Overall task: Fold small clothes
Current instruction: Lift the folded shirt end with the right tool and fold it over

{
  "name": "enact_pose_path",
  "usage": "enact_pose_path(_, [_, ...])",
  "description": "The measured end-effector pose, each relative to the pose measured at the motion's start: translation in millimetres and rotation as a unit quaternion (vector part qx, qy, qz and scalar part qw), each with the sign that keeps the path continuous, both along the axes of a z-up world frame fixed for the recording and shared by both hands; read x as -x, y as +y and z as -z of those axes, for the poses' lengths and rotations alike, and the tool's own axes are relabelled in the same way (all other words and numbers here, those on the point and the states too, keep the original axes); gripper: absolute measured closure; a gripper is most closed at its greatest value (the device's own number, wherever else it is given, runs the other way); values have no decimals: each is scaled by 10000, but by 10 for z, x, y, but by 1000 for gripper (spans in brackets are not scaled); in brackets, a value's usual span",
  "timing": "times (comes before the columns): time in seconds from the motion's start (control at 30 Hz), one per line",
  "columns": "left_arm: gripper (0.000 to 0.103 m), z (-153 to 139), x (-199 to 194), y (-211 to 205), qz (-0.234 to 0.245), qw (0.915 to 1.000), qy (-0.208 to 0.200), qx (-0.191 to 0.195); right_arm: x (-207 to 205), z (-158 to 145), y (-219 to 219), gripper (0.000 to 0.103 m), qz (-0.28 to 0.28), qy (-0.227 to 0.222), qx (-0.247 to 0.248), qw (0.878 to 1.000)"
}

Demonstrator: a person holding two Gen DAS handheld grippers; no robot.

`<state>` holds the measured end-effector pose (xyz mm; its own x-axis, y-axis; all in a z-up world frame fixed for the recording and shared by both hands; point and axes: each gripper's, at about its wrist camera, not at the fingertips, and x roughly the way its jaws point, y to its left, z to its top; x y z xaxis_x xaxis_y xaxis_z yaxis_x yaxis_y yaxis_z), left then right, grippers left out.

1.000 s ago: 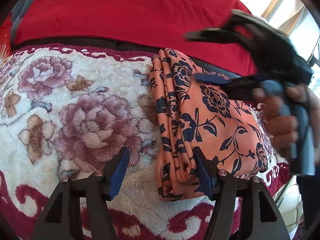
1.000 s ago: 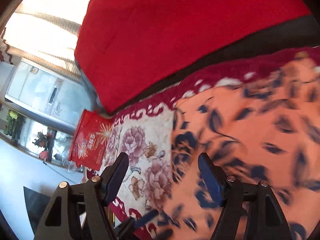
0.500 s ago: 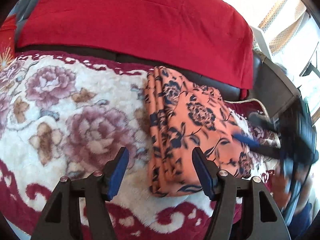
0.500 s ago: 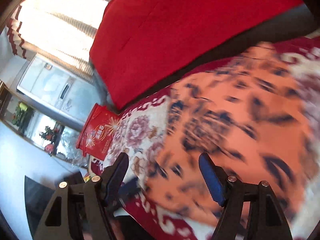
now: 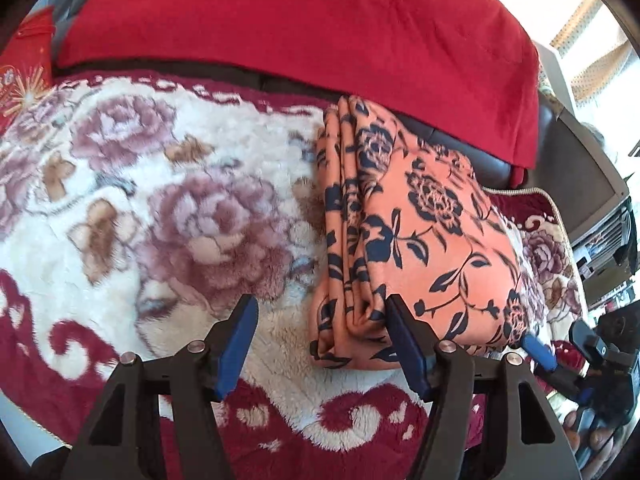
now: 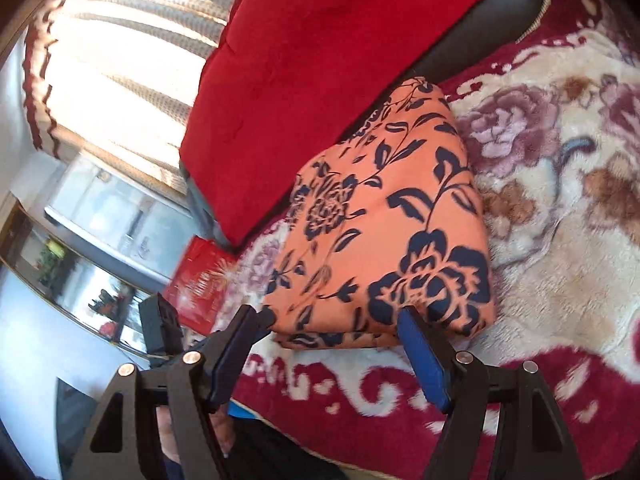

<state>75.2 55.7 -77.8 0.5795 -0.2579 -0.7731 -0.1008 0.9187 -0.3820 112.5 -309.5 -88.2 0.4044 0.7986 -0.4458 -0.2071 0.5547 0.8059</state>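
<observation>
While both of my grippers hang spread wide above the bed, the one garment in view is an orange cloth with a dark navy flower-and-leaf print (image 5: 424,232), already folded into a thick, compact rectangle. In my left wrist view its stacked layers show as several rounded folds along its left edge, and the top face is smooth. It lies on a plush blanket (image 5: 160,208), cream with mauve roses and a dark red scrolled border. Behind it, a red cushion (image 5: 300,28) leans upright, and the cloth's far end nearly meets its base.

My left gripper (image 5: 324,340) is wide open and holds nothing; its left blue pad is over bare blanket, and its right pad overlaps the near left corner of the cloth, though I cannot tell whether it touches. At the far right of this view I see my right gripper (image 5: 560,364), low beside the cloth's near right corner.

In my right wrist view, a red box with gold starbursts (image 6: 200,280) sits at the left, beyond the blanket's edge; its contents are hidden. The right gripper (image 6: 332,344) is equally open and empty, with the cloth's (image 6: 384,232) near edge lying just ahead, between its fingers.
</observation>
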Motion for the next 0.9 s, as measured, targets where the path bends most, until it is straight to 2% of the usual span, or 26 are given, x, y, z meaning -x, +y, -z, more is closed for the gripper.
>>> enact_pose_path(0.2, [36,-31,107,199,-414,9985,-106,329,86,263,277,27,-28,693,-973,9928])
enact_pose_path(0.43, [36,61,303,498,-582,9969,-106,515,-28,467,776,27,261,1294,-1663,9772])
enact_pose_path(0.67, [36,146,371,687,-652,9951,-125,734,-68,590,1164,27,728,1656,-1559,9711])
enact_pose_path(0.7, [36,143,384,704,-647,9951,-150,738,-81,612,1182,31,876,1655,-1549,9700])
enact_pose_path(0.73, [36,139,392,714,-645,9951,-169,727,-91,630,1193,43,981,1642,-1566,9690])
enact_pose_path(0.77, [36,136,391,721,-646,9951,-180,723,-114,651,1201,74,1085,1632,-1574,9679])
enact_pose_path(0.8, [36,130,395,732,-642,9951,-196,728,-138,696,1209,90,1156,1688,-1473,9677])
enact_pose_path(0.87, [36,86,405,746,-636,9950,-254,729,-142,747,1223,94,1146,1747,-1389,9680])
enact_pose_path(0.9, [36,43,413,748,-626,9951,-313,692,-104,642,1246,95,1070,1518,-1217,9750])
